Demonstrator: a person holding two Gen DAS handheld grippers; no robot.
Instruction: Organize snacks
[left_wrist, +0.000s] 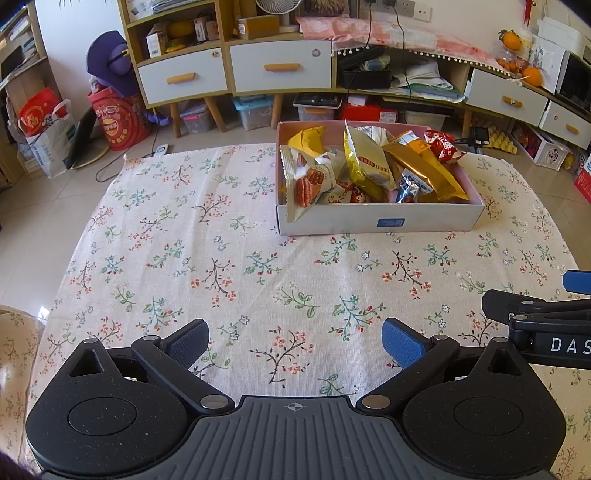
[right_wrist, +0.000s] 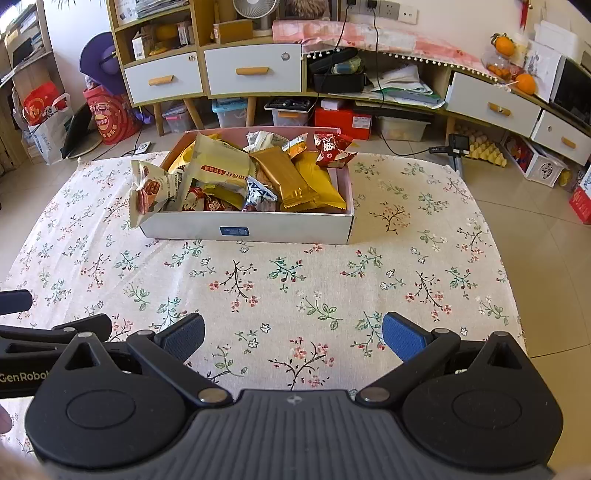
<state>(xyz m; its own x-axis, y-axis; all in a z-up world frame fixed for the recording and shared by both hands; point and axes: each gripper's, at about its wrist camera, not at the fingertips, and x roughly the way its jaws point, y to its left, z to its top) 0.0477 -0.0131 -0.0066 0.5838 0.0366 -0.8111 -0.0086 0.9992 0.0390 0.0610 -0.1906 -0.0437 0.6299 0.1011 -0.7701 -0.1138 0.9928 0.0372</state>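
Note:
A shallow white and pink box (left_wrist: 369, 223) (right_wrist: 280, 227) stands on the floral tablecloth (left_wrist: 221, 266) (right_wrist: 332, 280), heaped with several snack packets: gold bars (left_wrist: 424, 166) (right_wrist: 291, 177), a pecan packet (left_wrist: 308, 181) (right_wrist: 151, 188) hanging over the left rim, a red packet (left_wrist: 443, 146) (right_wrist: 332, 147) at the far right corner. My left gripper (left_wrist: 295, 341) hovers open and empty over the cloth, well short of the box. My right gripper (right_wrist: 293, 339) is also open and empty, beside the left one. Each shows at the other view's edge (left_wrist: 535, 314) (right_wrist: 48, 332).
The table ends just behind the box. Beyond it stand a low cabinet with white drawers (left_wrist: 280, 66) (right_wrist: 255, 68), storage bins on the floor (left_wrist: 255, 110), red bags (left_wrist: 118, 118) at the left, and oranges (right_wrist: 524, 83) on a shelf at the right. A chair arm (left_wrist: 14, 332) is at left.

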